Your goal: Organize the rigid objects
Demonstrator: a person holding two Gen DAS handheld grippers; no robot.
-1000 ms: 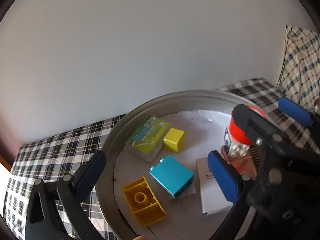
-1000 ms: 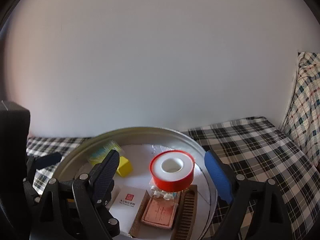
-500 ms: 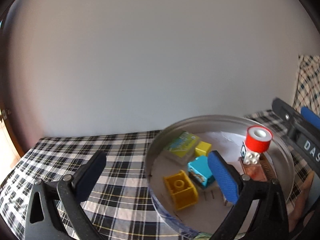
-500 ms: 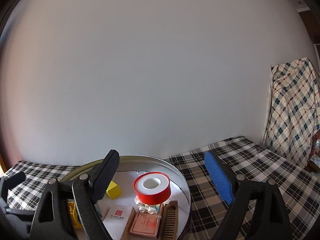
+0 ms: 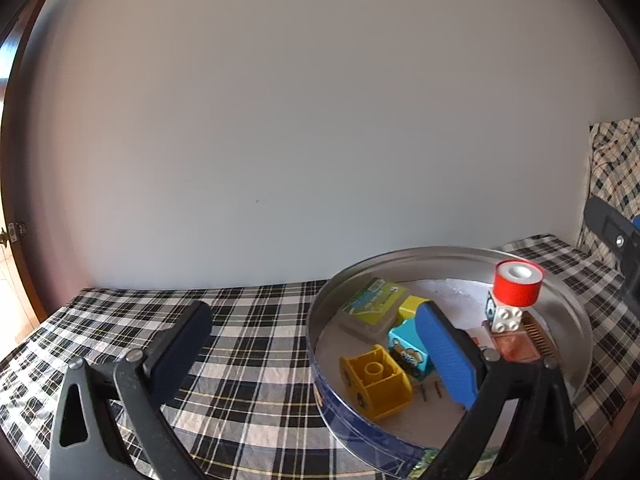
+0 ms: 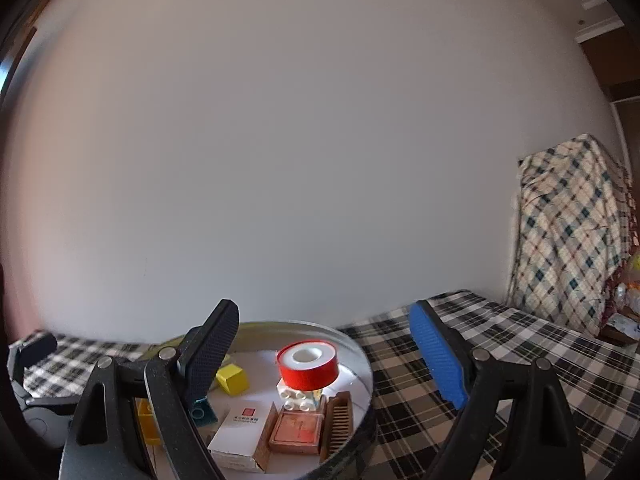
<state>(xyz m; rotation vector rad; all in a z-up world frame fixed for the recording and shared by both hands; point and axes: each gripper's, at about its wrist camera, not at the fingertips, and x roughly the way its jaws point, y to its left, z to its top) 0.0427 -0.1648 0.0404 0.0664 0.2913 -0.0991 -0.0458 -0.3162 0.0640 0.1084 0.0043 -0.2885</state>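
Observation:
A round metal tin (image 5: pixel 440 252) stands on the checked cloth. In it lie a yellow brick (image 5: pixel 376 384), a teal brick (image 5: pixel 408 354), a green card pack (image 5: pixel 374 304) and a small yellow cube (image 6: pixel 231 378). A red tape roll (image 6: pixel 307 370) rests on a white brick (image 6: pixel 298 396), beside a brown box (image 6: pixel 298 430), a comb (image 6: pixel 338 420) and a white box (image 6: pixel 240 432). My left gripper (image 5: pixel 312 350) is open, hanging short of the tin's left rim. My right gripper (image 6: pixel 322 354) is open and empty, held back from the tin (image 6: pixel 360 356).
A black-and-white checked tablecloth (image 5: pixel 248 320) covers the table up to a plain white wall. At the right a checked cloth (image 6: pixel 572 232) drapes over something tall. A door edge (image 5: pixel 12 236) shows at the far left.
Both grippers have drawn back from the tin. The left one has swung left, so the tin now sits at the right of its view. The right gripper's view now shows the tin lower and smaller. Nothing was grasped.

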